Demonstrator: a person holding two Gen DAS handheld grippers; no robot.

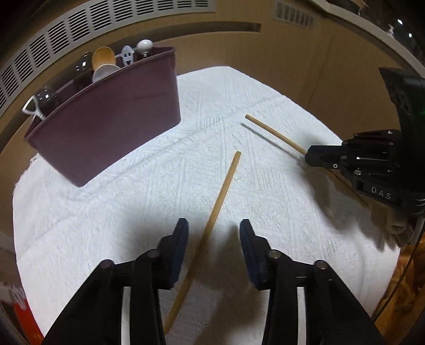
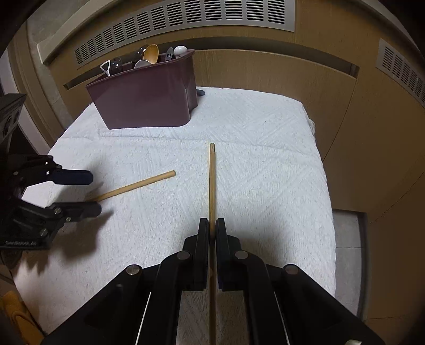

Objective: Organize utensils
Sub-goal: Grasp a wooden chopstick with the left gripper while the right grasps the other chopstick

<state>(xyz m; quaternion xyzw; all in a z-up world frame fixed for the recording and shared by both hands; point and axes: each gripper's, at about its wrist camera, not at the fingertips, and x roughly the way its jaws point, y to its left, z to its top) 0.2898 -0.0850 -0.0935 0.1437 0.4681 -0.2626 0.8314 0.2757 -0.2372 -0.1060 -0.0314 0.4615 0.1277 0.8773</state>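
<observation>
Two wooden chopsticks are over a white towel (image 1: 106, 225). One chopstick (image 1: 212, 220) lies on the towel between the fingers of my open left gripper (image 1: 213, 225); it also shows in the right wrist view (image 2: 138, 185). My right gripper (image 2: 212, 225) is shut on the other chopstick (image 2: 212, 180), which points forward above the towel; in the left wrist view the gripper (image 1: 309, 156) holds that chopstick (image 1: 273, 132) at the right. A maroon utensil bin (image 1: 106, 124) stands at the far left of the towel (image 2: 265, 172), with spoons and ladles inside; it also shows in the right wrist view (image 2: 148, 98).
The towel covers a small table against a wooden wall with vent grilles (image 2: 186, 16). The towel's right edge (image 2: 324, 185) drops off to the floor. A small dark object (image 2: 200, 92) lies behind the bin.
</observation>
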